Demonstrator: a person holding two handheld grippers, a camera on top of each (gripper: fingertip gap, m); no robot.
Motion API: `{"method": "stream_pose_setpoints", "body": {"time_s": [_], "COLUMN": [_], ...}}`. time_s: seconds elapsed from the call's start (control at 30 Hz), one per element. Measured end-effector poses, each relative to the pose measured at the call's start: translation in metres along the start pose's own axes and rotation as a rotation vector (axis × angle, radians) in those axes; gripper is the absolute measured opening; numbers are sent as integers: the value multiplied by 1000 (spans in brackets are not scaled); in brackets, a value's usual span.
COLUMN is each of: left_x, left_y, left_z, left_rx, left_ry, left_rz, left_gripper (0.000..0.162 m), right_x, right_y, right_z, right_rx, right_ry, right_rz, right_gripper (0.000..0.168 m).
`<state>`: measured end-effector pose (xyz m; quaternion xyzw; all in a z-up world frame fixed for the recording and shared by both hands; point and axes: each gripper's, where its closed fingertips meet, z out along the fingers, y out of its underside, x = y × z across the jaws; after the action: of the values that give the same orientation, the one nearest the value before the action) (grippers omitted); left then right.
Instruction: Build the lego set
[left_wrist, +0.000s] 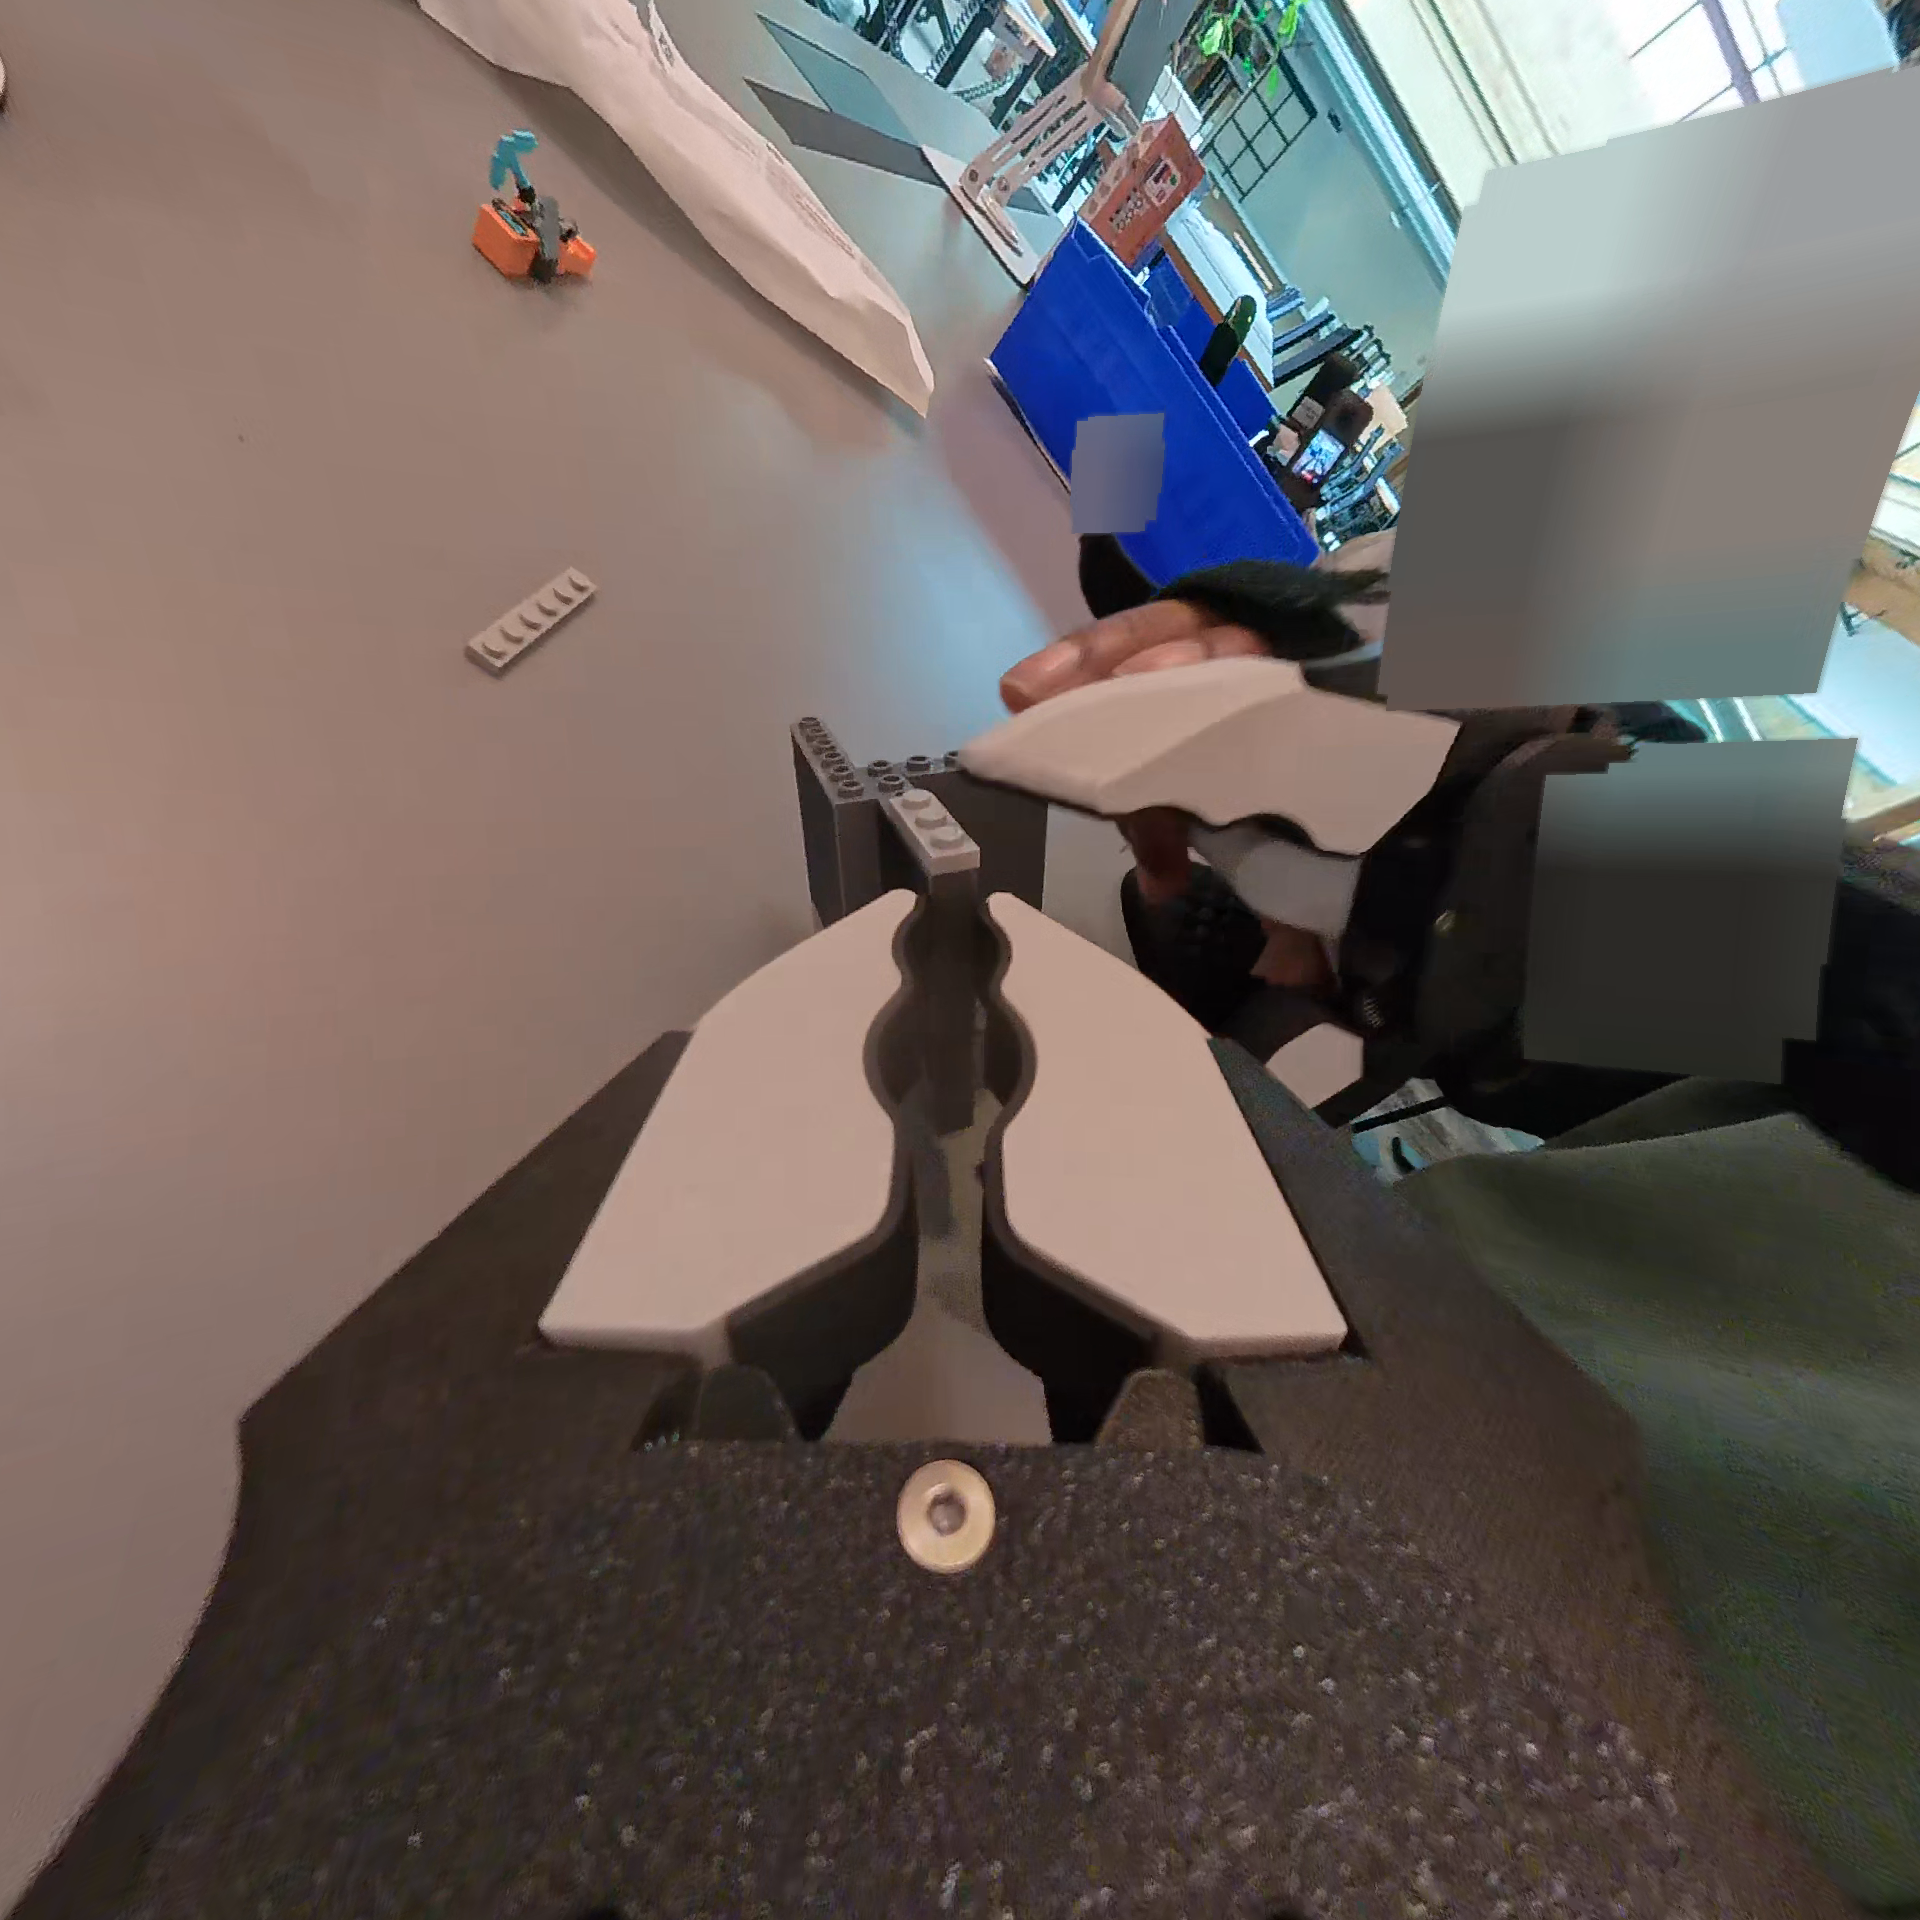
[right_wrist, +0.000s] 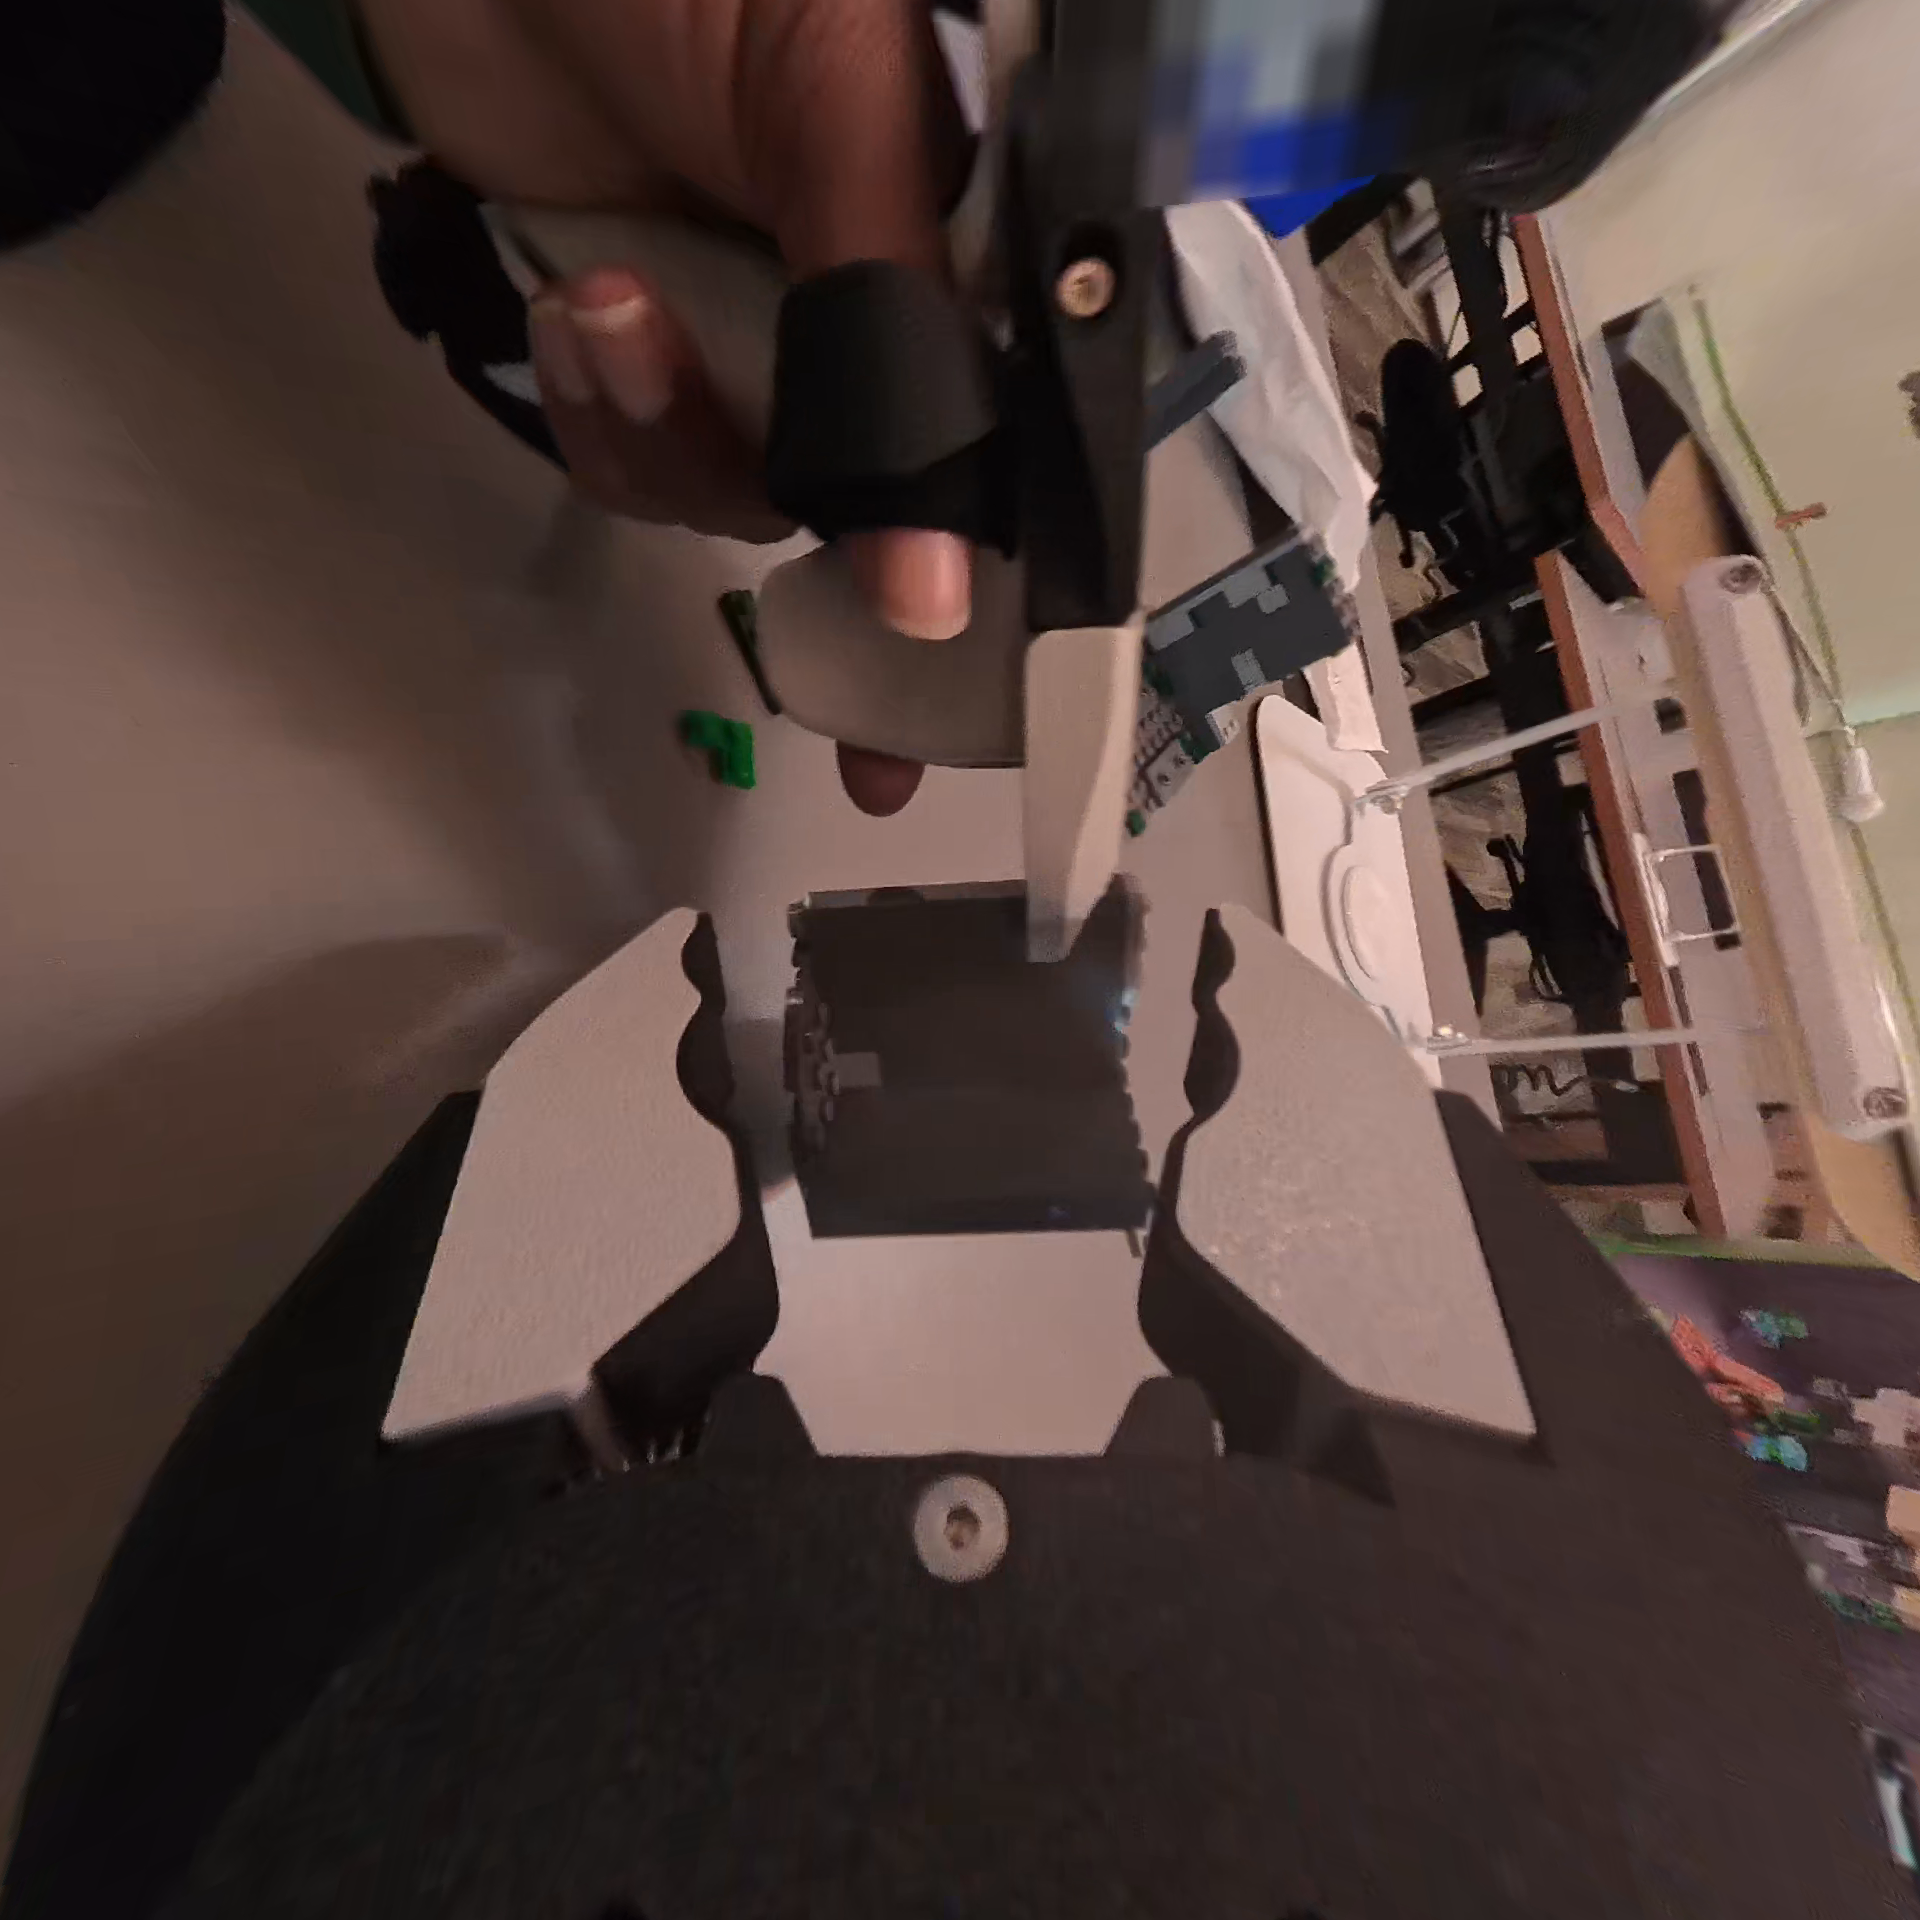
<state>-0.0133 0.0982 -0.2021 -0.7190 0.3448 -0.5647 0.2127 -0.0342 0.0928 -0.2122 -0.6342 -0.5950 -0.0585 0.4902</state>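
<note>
My left gripper (left_wrist: 951, 909) is shut on a thin dark grey Lego wall (left_wrist: 914, 831), which stands upright with a small light grey plate (left_wrist: 935, 826) on top. My right gripper (right_wrist: 956, 925) is open, with its jaws on either side of the same dark wall (right_wrist: 966, 1081). A gap shows at its left finger. In the left wrist view, a finger (left_wrist: 1143, 738) of the right gripper rests at the wall's studded top edge. In the right wrist view, the fingers (right_wrist: 1070, 790) of the left gripper come down onto the wall from above. A hand holds each gripper.
A loose light grey plate (left_wrist: 530, 620) and a small orange and teal build (left_wrist: 530, 223) lie on the grey table (left_wrist: 312, 831). A paper sheet (left_wrist: 727, 177) and a blue bin (left_wrist: 1164, 416) lie beyond. Green pieces (right_wrist: 719, 743), a grey-blue build (right_wrist: 1247, 634) and a white plate (right_wrist: 1330, 862) sit nearby. The grey-blue build (right_wrist: 1247, 634) is about 20 centimetres from both grippers' fingertips.
</note>
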Motion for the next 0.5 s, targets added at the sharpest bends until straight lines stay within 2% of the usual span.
{"method": "stream_pose_setpoints", "body": {"time_s": [0.17, 0.3, 0.5], "left_x": [5, 6, 7], "left_y": [0, 1, 2], "left_z": [-1, -2, 0], "left_rx": [6, 4, 2], "left_ry": [21, 24, 29], "left_rz": [-22, -19, -16], "left_gripper": [7, 7, 7], "right_x": [-4, 0, 0], "right_y": [7, 8, 9], "right_z": [11, 9, 8], "right_rx": [-66, -69, -58], "right_ry": [-3, 13, 18], "right_rz": [-51, -67, -74], "right_gripper": [90, 77, 75]}}
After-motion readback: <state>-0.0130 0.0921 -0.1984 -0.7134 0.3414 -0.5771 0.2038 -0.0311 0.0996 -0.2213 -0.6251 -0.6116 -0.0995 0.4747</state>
